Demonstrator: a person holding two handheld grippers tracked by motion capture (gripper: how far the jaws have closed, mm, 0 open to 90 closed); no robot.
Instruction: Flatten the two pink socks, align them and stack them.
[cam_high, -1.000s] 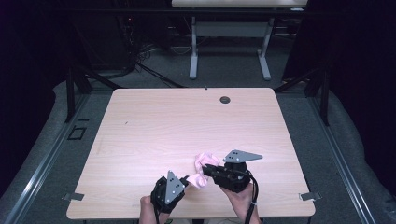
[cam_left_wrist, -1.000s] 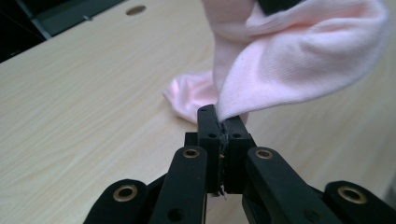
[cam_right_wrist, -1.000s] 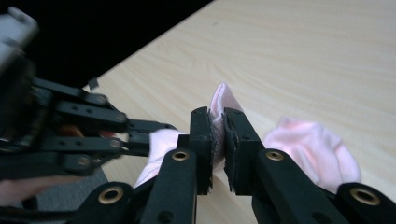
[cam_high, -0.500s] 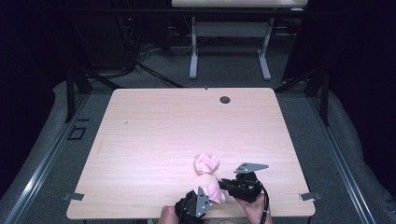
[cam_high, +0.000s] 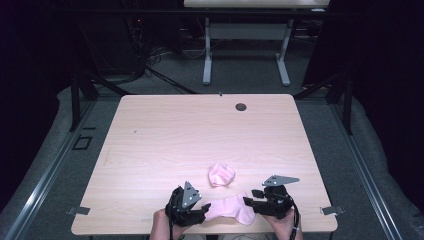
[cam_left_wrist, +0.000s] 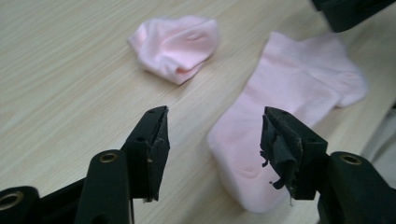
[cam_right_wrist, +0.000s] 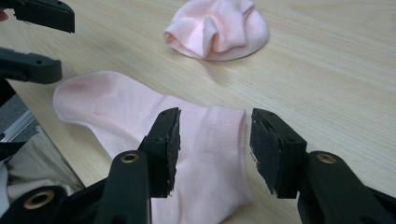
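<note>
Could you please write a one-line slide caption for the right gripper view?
Right gripper, jaws just opened, above a flat pink sock, a bunched pink sock beyond on the table.

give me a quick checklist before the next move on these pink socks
1. Flat sock lies spread near the table's front edge: ok.
2. Left hand-held gripper let go: ok, jaws have just been opening, the sock's end lies under the gap, pads not pressing it.
3. Right hand-held gripper let go: ok, jaws have just been opening over the sock's other end, not pinching.
4. Crumpled sock laid out flat: not ok, it is bunched up.
5. Crumpled sock apart from the flat one: ok, bare wood between them.
6. Table room to work: ok.
</note>
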